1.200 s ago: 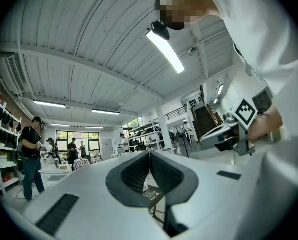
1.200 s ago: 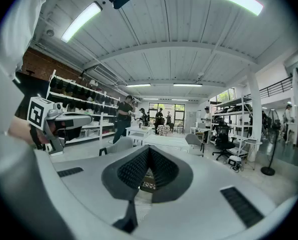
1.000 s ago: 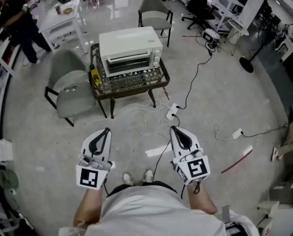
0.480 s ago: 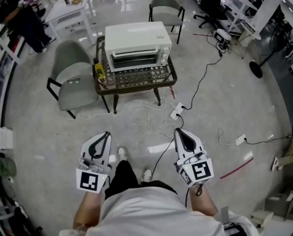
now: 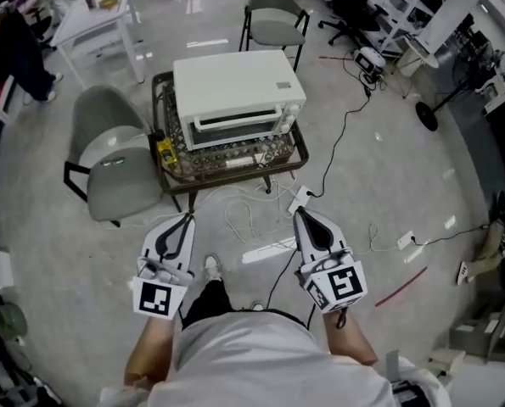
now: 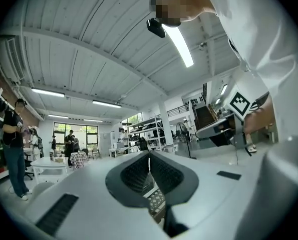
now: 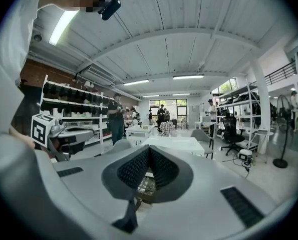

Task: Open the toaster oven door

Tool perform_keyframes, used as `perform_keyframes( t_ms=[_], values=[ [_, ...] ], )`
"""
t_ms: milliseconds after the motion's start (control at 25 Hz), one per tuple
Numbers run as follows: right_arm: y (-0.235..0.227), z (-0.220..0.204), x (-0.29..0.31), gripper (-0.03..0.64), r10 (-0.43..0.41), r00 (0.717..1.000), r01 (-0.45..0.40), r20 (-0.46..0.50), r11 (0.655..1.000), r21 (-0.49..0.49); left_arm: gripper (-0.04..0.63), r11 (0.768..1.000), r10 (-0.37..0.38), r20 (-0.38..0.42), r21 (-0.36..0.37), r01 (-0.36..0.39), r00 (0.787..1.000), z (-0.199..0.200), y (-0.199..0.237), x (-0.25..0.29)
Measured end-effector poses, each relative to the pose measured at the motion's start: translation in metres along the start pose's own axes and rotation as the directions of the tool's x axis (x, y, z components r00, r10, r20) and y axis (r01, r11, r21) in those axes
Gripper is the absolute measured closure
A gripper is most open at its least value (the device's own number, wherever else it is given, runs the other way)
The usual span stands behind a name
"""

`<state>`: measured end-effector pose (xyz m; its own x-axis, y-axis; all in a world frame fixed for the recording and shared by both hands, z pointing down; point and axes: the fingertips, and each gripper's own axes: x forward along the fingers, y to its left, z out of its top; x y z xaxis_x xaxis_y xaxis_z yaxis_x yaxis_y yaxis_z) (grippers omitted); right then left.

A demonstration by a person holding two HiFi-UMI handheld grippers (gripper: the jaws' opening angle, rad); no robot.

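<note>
A white toaster oven (image 5: 235, 96) stands on a small dark low table (image 5: 294, 153) ahead of me, its glass door (image 5: 238, 129) closed and facing me. Both grippers hang well short of it, above the floor. My left gripper (image 5: 184, 222) is shut with nothing in it; in the left gripper view its pads (image 6: 149, 169) meet. My right gripper (image 5: 301, 218) is likewise shut and empty, pads (image 7: 149, 166) together. Over the right gripper's jaws the oven's white top (image 7: 171, 144) shows, ahead.
A grey chair (image 5: 112, 164) stands left of the table, another (image 5: 273, 15) behind it. Cables and a power strip (image 5: 299, 198) lie on the floor between me and the table. A white table (image 5: 91, 19) and a person (image 5: 14, 45) are at far left. A red stick (image 5: 401, 286) lies right.
I have stepped closer: the oven and table sit larger and nearer in the head view. Both grippers stay shut and keep their places in front of my body.
</note>
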<state>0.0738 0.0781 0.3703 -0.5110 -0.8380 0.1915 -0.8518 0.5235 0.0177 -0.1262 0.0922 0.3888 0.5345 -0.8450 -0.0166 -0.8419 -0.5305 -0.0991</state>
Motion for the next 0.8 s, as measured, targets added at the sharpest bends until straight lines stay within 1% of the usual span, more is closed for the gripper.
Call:
perform_keyframes(
  t_ms=[120, 240, 400, 560, 640, 800],
  values=[
    [-0.002, 0.02, 0.032, 0.595, -0.035, 0.999, 0.035, 0.011, 0.999, -0.014, 0.572, 0.999, -0.039, 0.028, 0.001, 0.039, 0.999, 0.004, 0.033, 0.026],
    [-0.005, 0.024, 0.049, 0.595, -0.076, 0.997, 0.076, -0.002, 0.997, -0.021, 0.572, 0.997, -0.08, 0.055, 0.007, 0.079, 0.995, 0.005, 0.052, 0.048],
    [-0.021, 0.019, 0.054, 0.595, -0.141, 0.989, 0.141, -0.032, 0.99, -0.009, 0.572, 0.991, -0.128, 0.066, -0.024, 0.13, 0.99, 0.001, 0.056, 0.074],
    [-0.041, 0.018, 0.057, 0.595, -0.181, 0.983, 0.182, -0.023, 0.983, 0.007, 0.572, 0.984, -0.179, 0.057, -0.008, 0.179, 0.982, -0.001, 0.046, 0.101],
    [-0.052, 0.02, 0.06, 0.595, -0.188, 0.982, 0.188, -0.01, 0.982, 0.014, 0.572, 0.984, -0.179, 0.062, -0.007, 0.18, 0.982, 0.003, 0.044, 0.113],
    [-0.074, 0.03, 0.068, 0.595, -0.171, 0.985, 0.171, 0.019, 0.985, 0.008, 0.572, 0.99, -0.144, 0.072, 0.004, 0.144, 0.987, 0.016, 0.048, 0.131]
  ],
)
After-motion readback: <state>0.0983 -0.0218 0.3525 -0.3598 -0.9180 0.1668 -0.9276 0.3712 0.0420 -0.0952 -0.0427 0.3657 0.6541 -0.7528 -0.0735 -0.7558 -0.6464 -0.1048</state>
